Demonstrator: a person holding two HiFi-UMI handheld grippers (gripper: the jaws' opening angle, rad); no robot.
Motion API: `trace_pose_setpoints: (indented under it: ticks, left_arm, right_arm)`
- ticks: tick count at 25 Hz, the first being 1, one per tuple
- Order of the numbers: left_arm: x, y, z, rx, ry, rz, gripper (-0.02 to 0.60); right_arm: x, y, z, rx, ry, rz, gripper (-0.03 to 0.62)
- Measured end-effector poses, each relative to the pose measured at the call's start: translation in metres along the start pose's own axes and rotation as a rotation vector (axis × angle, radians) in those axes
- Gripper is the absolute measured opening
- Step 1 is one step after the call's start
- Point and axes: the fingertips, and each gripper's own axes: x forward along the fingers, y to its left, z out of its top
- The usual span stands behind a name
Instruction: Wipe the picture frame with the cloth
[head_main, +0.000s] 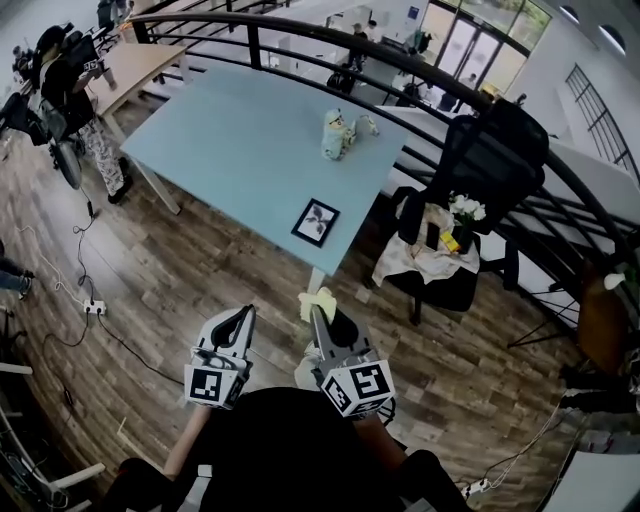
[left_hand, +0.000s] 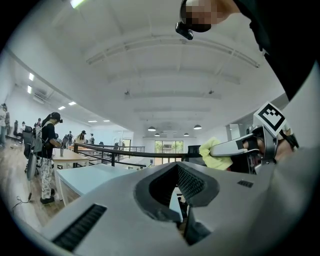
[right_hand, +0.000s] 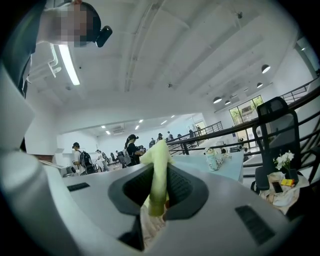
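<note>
Right tongs (head_main: 316, 312) clamping cloth (head_main: 320, 299), left tongs (head_main: 244, 314) seemingly closed, picture frame (head_main: 316, 221) well ahead.

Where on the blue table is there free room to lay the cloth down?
The table is bare over its left half, from its left edge to the picture frame and the figurines. A smaller bare patch lies between the frame and the figurines. The right side is crowded: the frame sits by the near corner, the figurines toward the far edge.
</note>
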Motion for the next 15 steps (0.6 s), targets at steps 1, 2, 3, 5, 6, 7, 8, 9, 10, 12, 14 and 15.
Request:
trace_pose_setpoints:
  ticks: [1, 2, 3, 5, 6, 7, 8, 9, 10, 12, 14, 15]
  left_arm:
    - [0.008, 0.0, 0.001, 0.002, 0.001, 0.003, -0.003]
    - [0.016, 0.0, 0.001, 0.003, 0.002, 0.007, -0.003]
    - [0.024, 0.0, 0.001, 0.005, 0.003, 0.014, -0.003]
    - [0.038, 0.001, 0.001, 0.006, 0.007, 0.033, -0.003]
    - [0.045, 0.001, 0.001, 0.008, 0.008, 0.041, -0.003]
    - [0.052, 0.001, 0.001, 0.012, 0.009, 0.047, -0.003]
    - [0.059, 0.0, 0.001, 0.016, 0.01, 0.052, -0.003]
    - [0.066, -0.002, 0.002, 0.02, 0.009, 0.055, -0.003]
    - [0.072, -0.003, 0.003, 0.025, 0.007, 0.058, -0.003]
    - [0.084, -0.005, 0.005, 0.034, 0.002, 0.065, -0.003]
    - [0.095, -0.008, 0.006, 0.032, -0.005, 0.074, -0.003]
    - [0.1, -0.009, 0.006, 0.026, -0.007, 0.078, -0.003]
  right_arm:
    - [0.005, -0.007, 0.002, 0.002, 0.001, 0.004, 0.058]
    - [0.01, -0.013, 0.004, 0.003, 0.003, 0.009, 0.058]
    - [0.016, -0.019, 0.005, 0.005, 0.005, 0.016, 0.058]
    - [0.027, -0.031, 0.008, 0.009, 0.011, 0.031, 0.058]
    - [0.032, -0.037, 0.009, 0.012, 0.012, 0.039, 0.058]
    - [0.036, -0.042, 0.011, 0.015, 0.012, 0.047, 0.058]
    - [0.04, -0.048, 0.014, 0.017, 0.011, 0.055, 0.058]
    - [0.043, -0.054, 0.016, 0.018, 0.01, 0.062, 0.058]
    - [0.046, -0.06, 0.018, 0.019, 0.008, 0.069, 0.058]
    - [0.052, -0.07, 0.022, 0.019, 0.005, 0.078, 0.058]
    - [0.059, -0.081, 0.023, 0.017, 0.01, 0.081, 0.058]
    - [0.062, -0.086, 0.022, 0.019, 0.013, 0.081, 0.058]
